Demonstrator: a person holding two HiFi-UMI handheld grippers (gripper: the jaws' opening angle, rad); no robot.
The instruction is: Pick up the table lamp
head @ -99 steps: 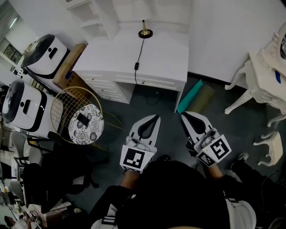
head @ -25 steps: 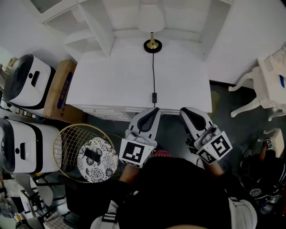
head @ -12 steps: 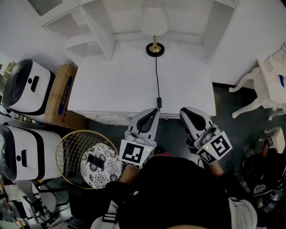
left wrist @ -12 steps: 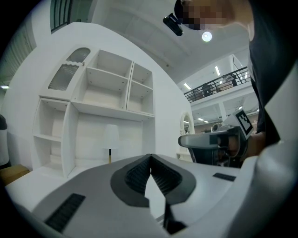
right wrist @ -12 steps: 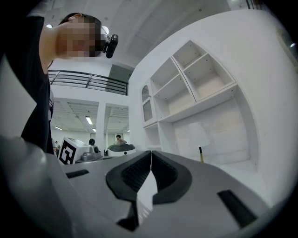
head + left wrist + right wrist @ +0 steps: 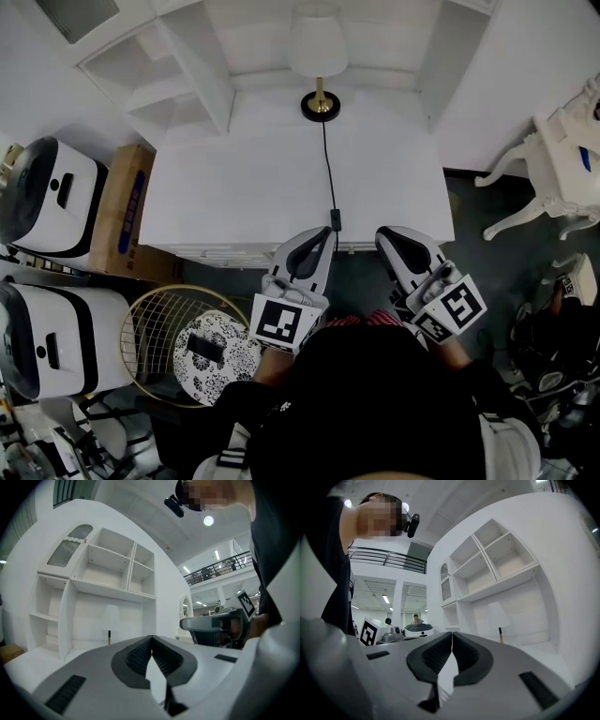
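Note:
The table lamp [image 6: 318, 56] stands at the back of the white desk [image 6: 244, 178], with a white shade, a gold stem and a round black base [image 6: 320, 106]. Its black cord [image 6: 329, 178] runs forward to the desk's front edge. The lamp also shows small in the left gripper view [image 6: 110, 620] and the right gripper view [image 6: 498, 618]. My left gripper [image 6: 323, 234] and right gripper [image 6: 384, 234] hover side by side at the desk's front edge, both shut and empty, far from the lamp.
White shelving [image 6: 178, 56] flanks the lamp on both sides. Left of the desk are a cardboard box [image 6: 117, 216] and two white-and-black machines [image 6: 52, 187]. A round wire stool [image 6: 197, 342] stands front left. A white chair [image 6: 562, 159] is at the right.
The desk and lamp have come nearer over the frames, with the view shifting slightly. Both grippers have advanced to the desk's front edge, still shut.

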